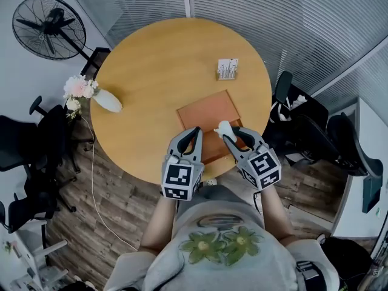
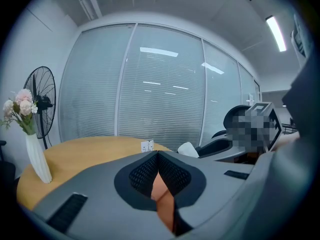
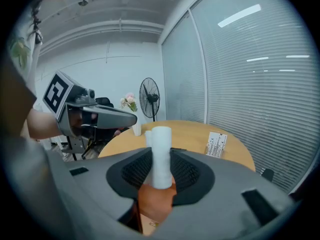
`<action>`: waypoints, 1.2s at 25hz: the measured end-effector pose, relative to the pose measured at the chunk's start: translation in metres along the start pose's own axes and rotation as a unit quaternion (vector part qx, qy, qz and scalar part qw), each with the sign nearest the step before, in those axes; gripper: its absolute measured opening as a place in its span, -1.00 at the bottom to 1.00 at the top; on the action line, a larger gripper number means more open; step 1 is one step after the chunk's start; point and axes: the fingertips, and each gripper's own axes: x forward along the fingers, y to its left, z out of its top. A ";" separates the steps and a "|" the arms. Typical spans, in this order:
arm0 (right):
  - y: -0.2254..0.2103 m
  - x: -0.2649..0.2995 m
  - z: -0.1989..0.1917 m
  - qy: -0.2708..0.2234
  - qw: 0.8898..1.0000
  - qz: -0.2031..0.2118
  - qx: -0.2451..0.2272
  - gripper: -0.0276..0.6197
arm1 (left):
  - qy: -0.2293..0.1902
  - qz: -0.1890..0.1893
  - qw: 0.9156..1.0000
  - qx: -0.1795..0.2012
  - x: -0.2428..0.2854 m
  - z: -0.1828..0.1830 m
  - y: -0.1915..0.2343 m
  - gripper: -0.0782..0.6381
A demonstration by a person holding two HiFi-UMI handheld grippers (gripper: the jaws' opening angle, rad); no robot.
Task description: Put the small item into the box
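Observation:
The small item is a white roll [image 3: 161, 154] standing upright between the pads of my right gripper [image 3: 161, 160], which is shut on it. In the head view the roll [image 1: 224, 127] and right gripper [image 1: 229, 132] hang over the near right part of the flat orange-brown box [image 1: 206, 115] on the round wooden table [image 1: 157, 65]. My left gripper [image 1: 194, 132] sits just left of it over the box's near edge, jaws shut with nothing between them [image 2: 157, 156]. The left gripper view catches the roll [image 2: 187, 149] to its right.
A white card stand [image 1: 227, 69] sits at the table's far right. A white vase with pink flowers [image 1: 104, 99] stands at the left edge. A floor fan [image 1: 48, 26] and black office chairs [image 1: 303, 123] ring the table. Glass walls with blinds lie behind.

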 end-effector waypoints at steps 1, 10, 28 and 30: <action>0.000 0.002 -0.002 0.003 1.000 0.003 0.000 -0.54 | 0.000 0.002 1.000 -0.001 0.001 -0.001 0.001 -0.80; 0.001 0.014 -0.021 0.032 0.999 0.025 0.001 -0.53 | 0.016 0.007 1.000 -0.003 0.009 -0.013 0.006 -0.79; 0.000 0.031 -0.046 0.080 0.995 0.048 -0.024 -0.53 | 0.038 0.016 0.999 -0.010 0.012 -0.024 0.012 -0.79; 0.001 0.032 -0.048 0.086 0.995 0.050 -0.027 -0.53 | 0.041 0.017 0.999 -0.013 0.012 -0.025 0.013 -0.79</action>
